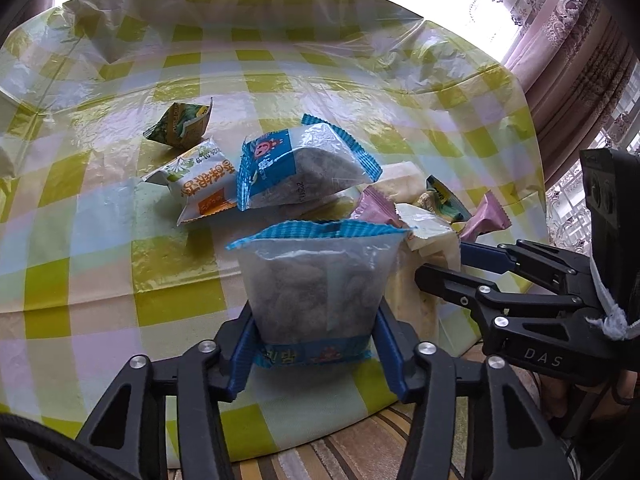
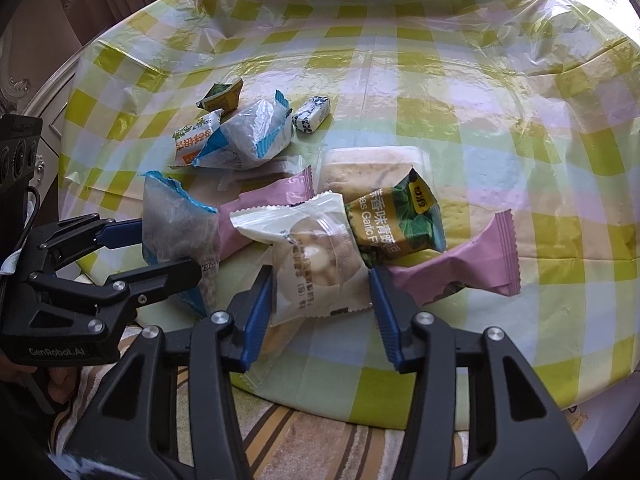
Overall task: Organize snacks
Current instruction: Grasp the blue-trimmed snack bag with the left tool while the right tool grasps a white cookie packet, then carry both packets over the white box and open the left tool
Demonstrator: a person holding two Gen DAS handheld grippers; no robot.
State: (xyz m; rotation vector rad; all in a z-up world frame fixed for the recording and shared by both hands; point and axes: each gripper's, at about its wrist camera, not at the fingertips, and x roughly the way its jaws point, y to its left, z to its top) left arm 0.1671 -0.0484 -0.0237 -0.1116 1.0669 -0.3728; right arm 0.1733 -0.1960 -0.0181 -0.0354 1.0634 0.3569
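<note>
The left gripper (image 1: 314, 340) pinches a blue-edged clear packet (image 1: 316, 280) low on its sides, both fingers (image 1: 244, 344) pressed against the film, so the packet stands upright at the frame's lower middle, likely gripped there because the filled body gives firmer purchase than the crimped top. In the right wrist view the right gripper (image 2: 320, 312) straddles a white biscuit packet (image 2: 316, 256) at centre; its fingers (image 2: 256, 312) touch the wrapper's edges, though whether they truly squeeze it I cannot tell. The remaining snacks, pink wrappers (image 2: 452, 264), a green garlic-pea bag (image 2: 396, 220) and a second blue-edged packet (image 2: 248, 136), lie heaped on the checked table (image 2: 500, 120), unsorted, so the sorting looks early
</note>
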